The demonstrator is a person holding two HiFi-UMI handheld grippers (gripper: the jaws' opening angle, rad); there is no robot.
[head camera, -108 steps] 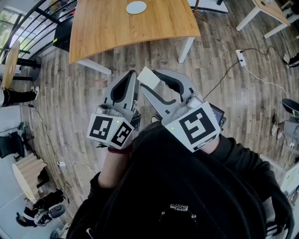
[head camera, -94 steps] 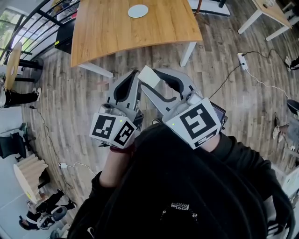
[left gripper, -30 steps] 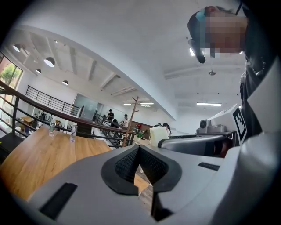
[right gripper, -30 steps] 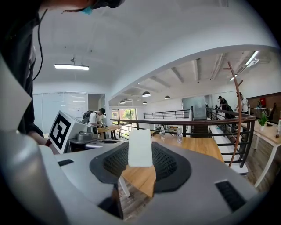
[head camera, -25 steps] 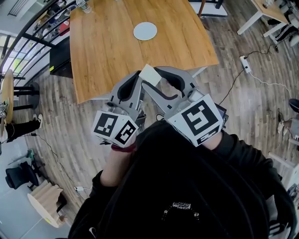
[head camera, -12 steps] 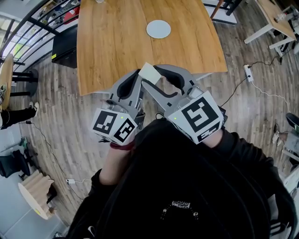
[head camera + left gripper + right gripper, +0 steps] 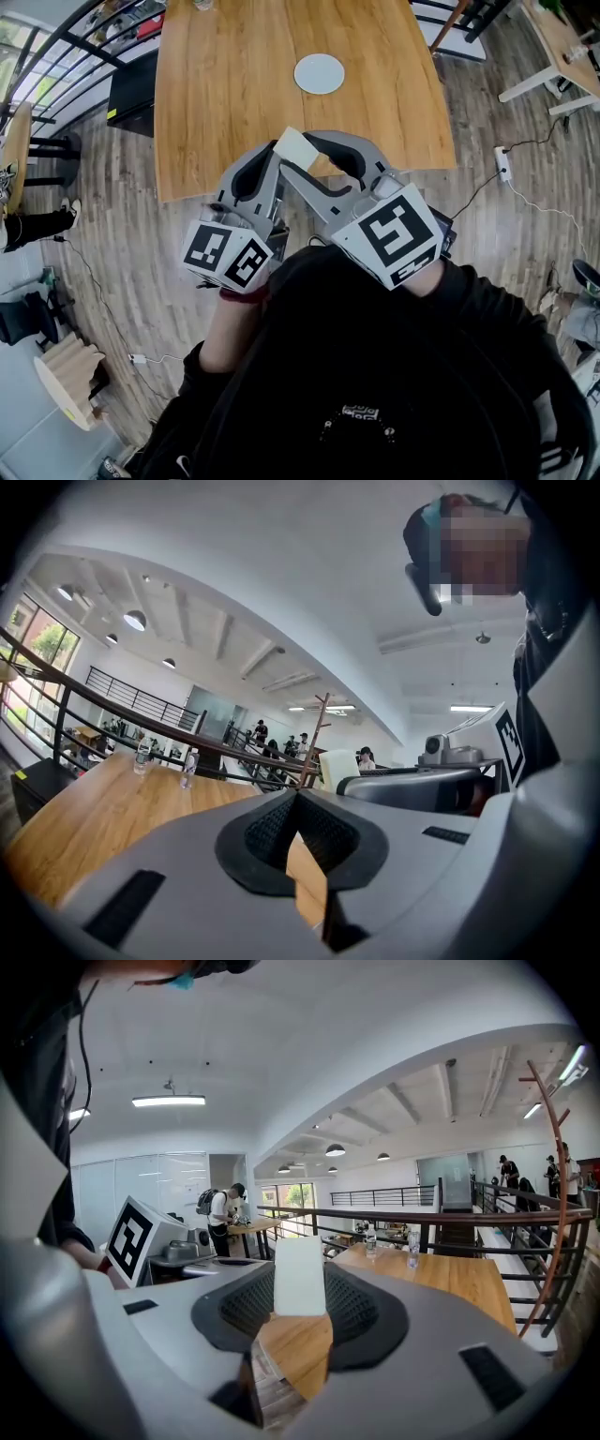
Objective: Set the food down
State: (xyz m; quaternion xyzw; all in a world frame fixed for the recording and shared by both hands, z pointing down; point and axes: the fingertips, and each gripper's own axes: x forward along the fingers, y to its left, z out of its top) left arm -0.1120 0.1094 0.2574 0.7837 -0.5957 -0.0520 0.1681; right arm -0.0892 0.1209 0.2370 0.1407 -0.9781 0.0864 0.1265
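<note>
Left gripper [image 7: 297, 808]: your jaws are pressed together, nothing between them | Right gripper [image 7: 300, 1290]: your jaws pinch the pale food block [image 7: 297, 148] at their tips | Food block: held in the air, just beside the left gripper's tip, seen over the near part of the wooden table [image 7: 225, 94] | White plate [image 7: 319, 73]: on the table, well apart from the block

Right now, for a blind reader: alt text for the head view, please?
The right tongs grip a pale block over the near edge of a wooden table bearing a white plate; the left tongs, shut and empty, sit alongside.
</note>
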